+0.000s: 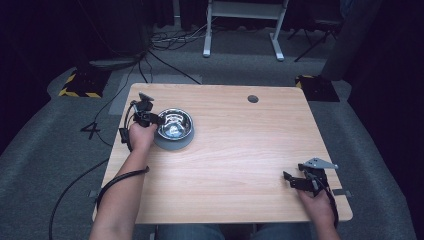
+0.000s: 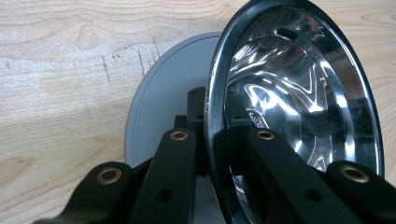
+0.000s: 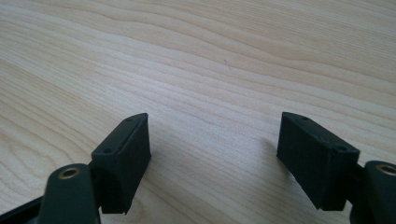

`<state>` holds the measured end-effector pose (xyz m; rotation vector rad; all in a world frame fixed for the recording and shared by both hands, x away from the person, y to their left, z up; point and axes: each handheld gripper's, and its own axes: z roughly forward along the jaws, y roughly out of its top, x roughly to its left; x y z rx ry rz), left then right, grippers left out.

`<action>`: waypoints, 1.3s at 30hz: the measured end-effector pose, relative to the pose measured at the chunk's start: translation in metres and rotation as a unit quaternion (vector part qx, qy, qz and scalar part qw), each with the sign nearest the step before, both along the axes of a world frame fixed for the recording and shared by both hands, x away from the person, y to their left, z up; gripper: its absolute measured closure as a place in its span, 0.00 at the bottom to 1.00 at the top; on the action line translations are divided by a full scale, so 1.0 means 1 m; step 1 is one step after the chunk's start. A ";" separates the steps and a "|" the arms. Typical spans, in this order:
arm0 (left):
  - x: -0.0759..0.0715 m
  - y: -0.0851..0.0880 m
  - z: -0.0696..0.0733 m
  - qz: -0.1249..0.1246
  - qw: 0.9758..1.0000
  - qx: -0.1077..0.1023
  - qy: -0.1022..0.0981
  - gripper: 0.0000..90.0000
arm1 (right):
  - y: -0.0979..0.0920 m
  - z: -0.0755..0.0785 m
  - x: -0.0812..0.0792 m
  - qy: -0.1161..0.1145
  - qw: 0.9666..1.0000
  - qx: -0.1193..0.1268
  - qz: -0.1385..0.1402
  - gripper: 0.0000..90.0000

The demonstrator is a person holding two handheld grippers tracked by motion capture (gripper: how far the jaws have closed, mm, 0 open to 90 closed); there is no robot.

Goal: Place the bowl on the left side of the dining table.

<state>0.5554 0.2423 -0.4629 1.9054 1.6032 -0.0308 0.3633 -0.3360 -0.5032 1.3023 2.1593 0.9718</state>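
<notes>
A shiny steel bowl (image 1: 174, 125) stands on a grey round base (image 1: 172, 145) at the table's far left. My left gripper (image 1: 155, 120) is shut on the bowl's left rim. In the left gripper view one jaw is inside the bowl (image 2: 303, 93) and one outside, my left gripper (image 2: 215, 112) clamps the rim, and the bowl looks tilted above the grey base (image 2: 163, 98). My right gripper (image 1: 292, 180) rests open near the front right corner. In the right gripper view my right gripper (image 3: 215, 154) has bare wood between its jaws.
The light wooden table (image 1: 240, 165) has a round cable hole (image 1: 253, 98) at the back. Behind it on the grey carpet are a white desk frame (image 1: 240, 30), loose cables (image 1: 170, 40) and yellow-and-black striped stand feet (image 1: 80, 86).
</notes>
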 end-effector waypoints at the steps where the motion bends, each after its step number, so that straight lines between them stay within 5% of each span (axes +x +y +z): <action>1: 0.000 -0.002 -0.001 0.011 1.000 -0.008 -0.001 0.95 | 0.000 0.000 0.000 0.000 1.000 0.000 0.000 0.29; 8: -0.001 0.002 0.000 0.000 1.000 0.006 -0.005 0.94 | 0.000 0.000 0.000 0.000 1.000 0.000 0.000 0.29; 13: -0.003 -0.003 0.001 0.003 1.000 0.014 -0.009 0.83 | 0.000 0.000 0.000 0.000 1.000 0.000 0.000 0.29; 16: -0.006 -0.004 0.005 0.004 0.999 0.037 -0.021 0.78 | 0.000 0.000 0.000 0.000 1.000 0.000 0.000 0.29; 24: -0.015 0.001 0.011 0.007 0.999 0.039 -0.036 0.68 | 0.000 0.000 0.000 0.000 1.000 0.000 0.000 0.29; 33: -0.028 0.001 0.030 0.008 0.995 0.068 -0.074 0.60 | 0.000 0.000 0.000 0.000 1.000 0.000 0.000 0.29; 39: -0.042 -0.001 0.050 -0.005 0.990 0.096 -0.108 0.58 | 0.000 0.000 0.000 0.000 1.000 0.000 0.000 0.29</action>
